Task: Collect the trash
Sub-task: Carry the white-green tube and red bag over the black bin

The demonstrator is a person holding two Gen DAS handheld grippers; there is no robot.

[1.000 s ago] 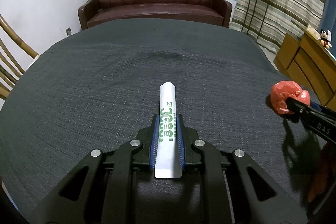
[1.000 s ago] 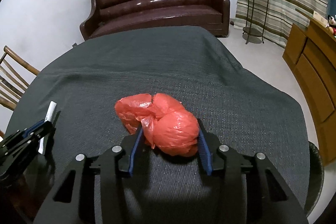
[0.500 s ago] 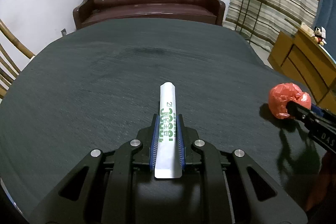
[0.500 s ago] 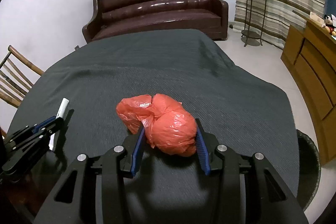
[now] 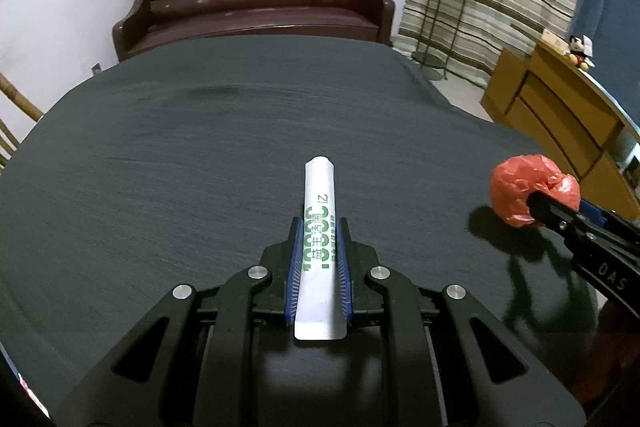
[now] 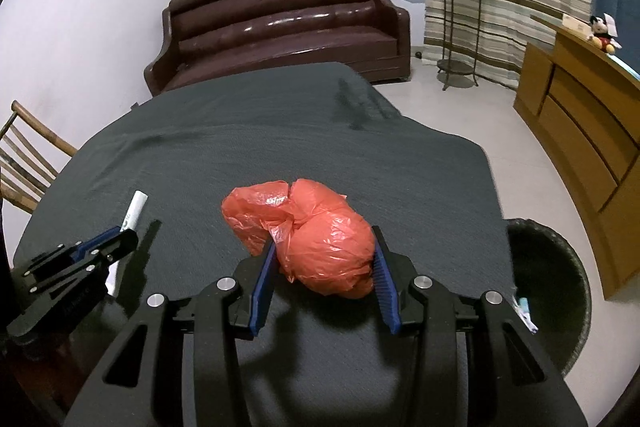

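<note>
In the left wrist view, our left gripper [image 5: 319, 227] sat at the lower centre of the frame, its blue pads clamped on a white sachet [image 5: 319, 227] printed with green characters; the sachet stuck out forward past the fingertips over the dark grey tablecloth [image 5: 200, 167]. At the right edge of that frame we saw our right gripper [image 5: 536, 205] pinching a crumpled red plastic bag [image 5: 520, 187].

In the right wrist view, the bag filled the centre, squeezed between the two blue pads, bulging ahead of them above the cloth. The left gripper and its sachet appeared at the lower left. A dark round bin [image 6: 560, 287] stood at the lower right, just beside the table's edge. A brown sofa [image 6: 280, 31] stood beyond the table, at the upper centre.
</note>
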